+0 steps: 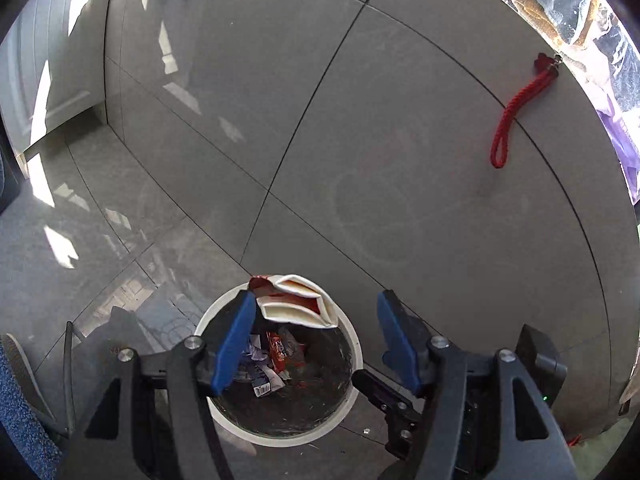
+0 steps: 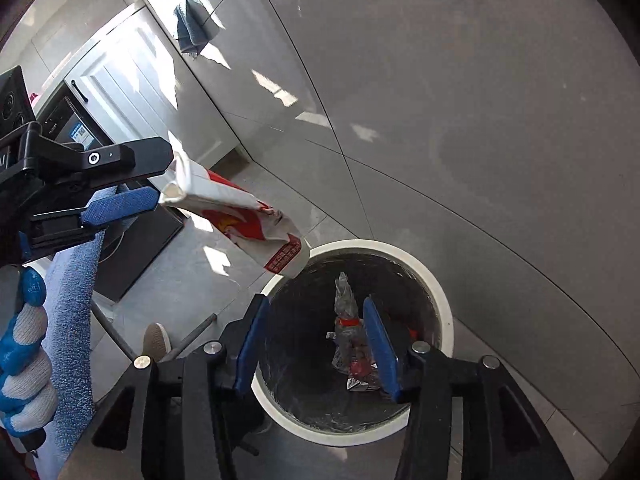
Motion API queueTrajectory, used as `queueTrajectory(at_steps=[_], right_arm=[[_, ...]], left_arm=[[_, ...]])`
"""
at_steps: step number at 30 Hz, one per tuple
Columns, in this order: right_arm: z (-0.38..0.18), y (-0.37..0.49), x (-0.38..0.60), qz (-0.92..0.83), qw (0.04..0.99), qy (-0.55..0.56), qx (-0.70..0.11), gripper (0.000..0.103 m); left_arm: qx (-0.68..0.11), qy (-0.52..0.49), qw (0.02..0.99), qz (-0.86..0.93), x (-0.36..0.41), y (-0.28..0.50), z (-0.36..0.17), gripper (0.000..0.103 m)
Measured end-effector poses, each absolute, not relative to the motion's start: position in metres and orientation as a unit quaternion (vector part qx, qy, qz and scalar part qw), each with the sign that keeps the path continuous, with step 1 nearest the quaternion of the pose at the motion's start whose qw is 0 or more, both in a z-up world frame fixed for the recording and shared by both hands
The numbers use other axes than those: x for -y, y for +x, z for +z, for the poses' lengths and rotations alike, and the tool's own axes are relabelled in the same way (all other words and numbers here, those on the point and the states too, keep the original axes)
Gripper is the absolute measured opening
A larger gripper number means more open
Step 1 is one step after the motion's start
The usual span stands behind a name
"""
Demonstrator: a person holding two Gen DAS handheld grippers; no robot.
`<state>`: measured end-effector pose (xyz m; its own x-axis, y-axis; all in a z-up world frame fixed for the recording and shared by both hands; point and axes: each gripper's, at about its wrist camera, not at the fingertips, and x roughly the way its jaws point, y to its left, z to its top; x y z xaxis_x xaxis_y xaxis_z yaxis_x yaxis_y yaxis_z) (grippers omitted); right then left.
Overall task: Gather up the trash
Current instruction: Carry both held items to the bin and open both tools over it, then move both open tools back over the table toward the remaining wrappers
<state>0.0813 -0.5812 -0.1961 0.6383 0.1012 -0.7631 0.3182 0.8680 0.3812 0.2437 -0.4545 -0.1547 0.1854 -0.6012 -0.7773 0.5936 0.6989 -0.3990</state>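
Observation:
A round white-rimmed bin (image 1: 352, 364) (image 2: 440, 300) with a dark liner stands on the grey tiled floor and holds several wrappers (image 1: 276, 360) (image 2: 352, 344). My left gripper (image 1: 316, 316) is open above it. A white and red paper bag (image 1: 298, 300) (image 2: 240, 216) hangs at its left finger, tilted over the bin's rim; the jaws do not clamp it. In the right wrist view the left gripper (image 2: 152, 184) shows at the left, beside the bag's top. My right gripper (image 2: 316, 320) is open and empty over the bin.
A red rope loop (image 1: 516, 116) lies on the floor at the right. White cabinets (image 2: 120, 92) and a blue towel (image 2: 192, 28) are at the left. A shoe (image 2: 156, 340) and blue cloth (image 2: 72, 300) are near the bin.

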Motion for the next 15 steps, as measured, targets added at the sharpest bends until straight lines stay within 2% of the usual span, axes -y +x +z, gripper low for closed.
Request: queueTrajectory(at_steps=[9, 15], right_arm=[[-0.178, 0.072, 0.576, -0.072, 0.875, 0.247, -0.411, 0.047], [-0.147, 0.055, 0.554, -0.061, 0.888, 0.229, -0.394, 0.047]], left_arm=[[-0.502, 0.004, 0.769, -0.396, 0.416, 0.227, -0.137, 0.062], [-0.459, 0.040, 0.809, -0.364, 0.355, 0.193, -0.100, 0.062]])
